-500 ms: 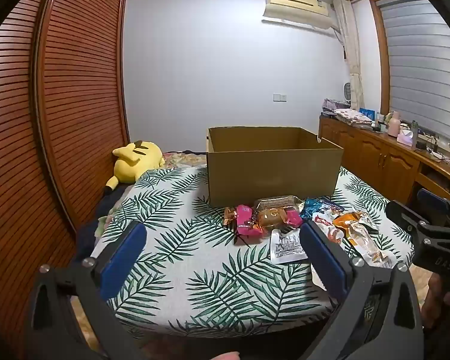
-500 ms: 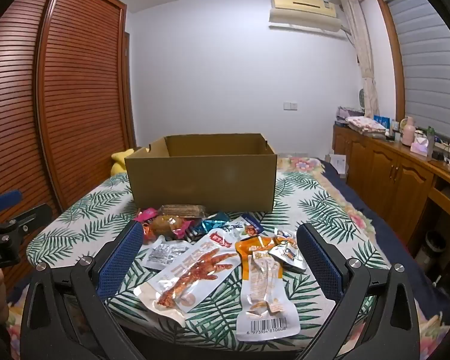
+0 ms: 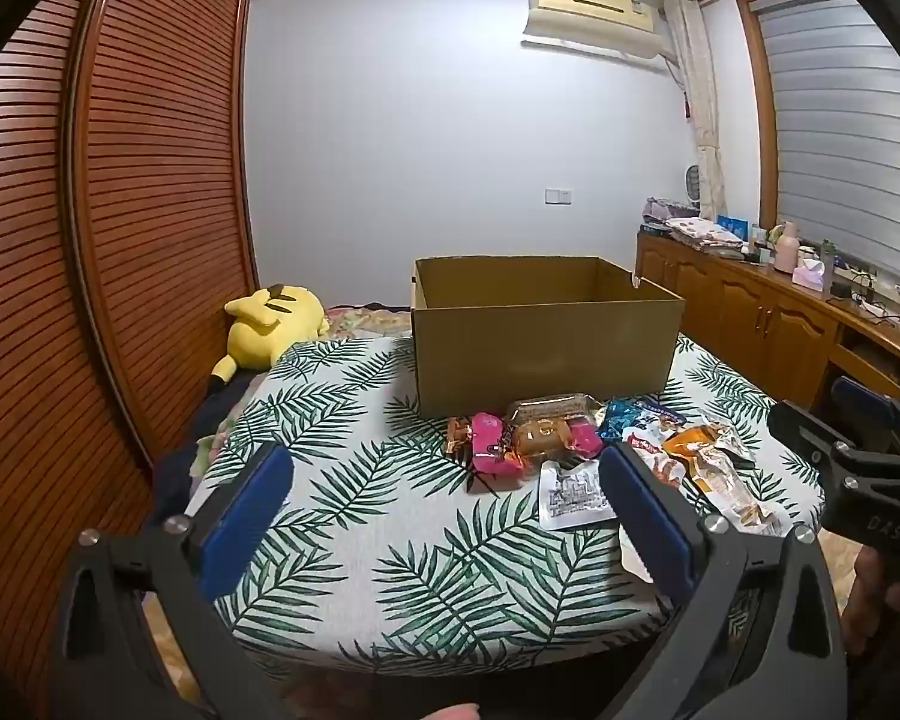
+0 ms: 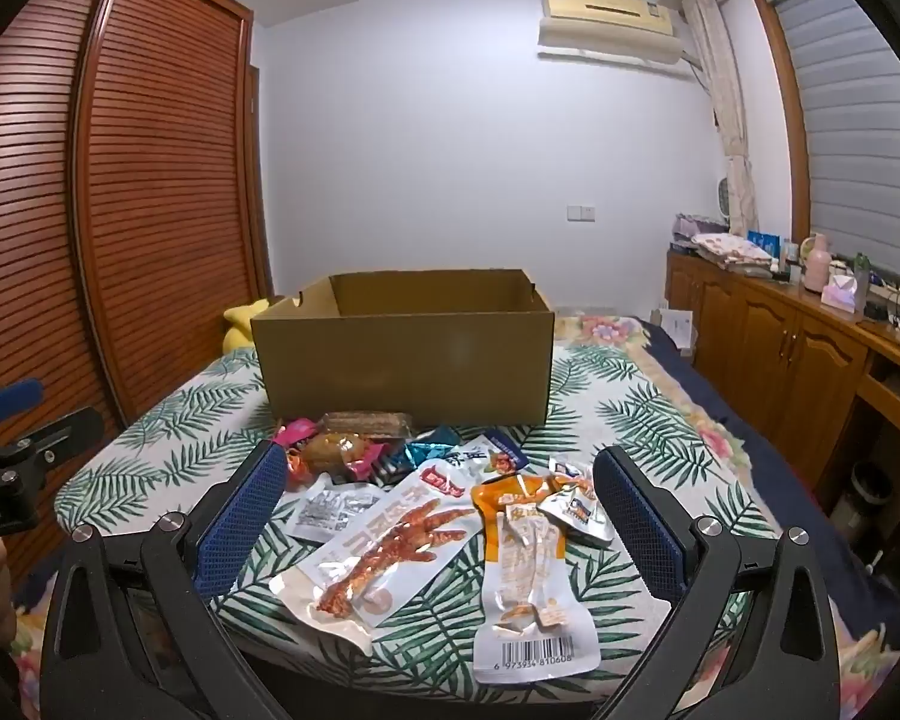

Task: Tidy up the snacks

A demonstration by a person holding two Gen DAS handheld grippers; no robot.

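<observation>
An open cardboard box (image 3: pixel 546 354) (image 4: pixel 405 369) stands on a leaf-patterned table (image 3: pixel 354 516). In front of it lie several snack packets: a pink candy wrapper (image 3: pixel 489 450), a brown bar in clear wrap (image 3: pixel 549 411), a chicken-foot packet (image 4: pixel 390 540), an orange packet (image 4: pixel 525 540), and a silver sachet (image 3: pixel 573 495). My left gripper (image 3: pixel 444 468) hangs open above the table's bare left part, nothing between its fingers. My right gripper (image 4: pixel 438 480) is open over the packets near the front edge, touching none.
A yellow plush toy (image 3: pixel 270 327) lies at the far left of the bed. A slatted wooden wardrobe (image 3: pixel 120 240) lines the left side. Wooden cabinets (image 4: pixel 780 336) with clutter on top run along the right wall.
</observation>
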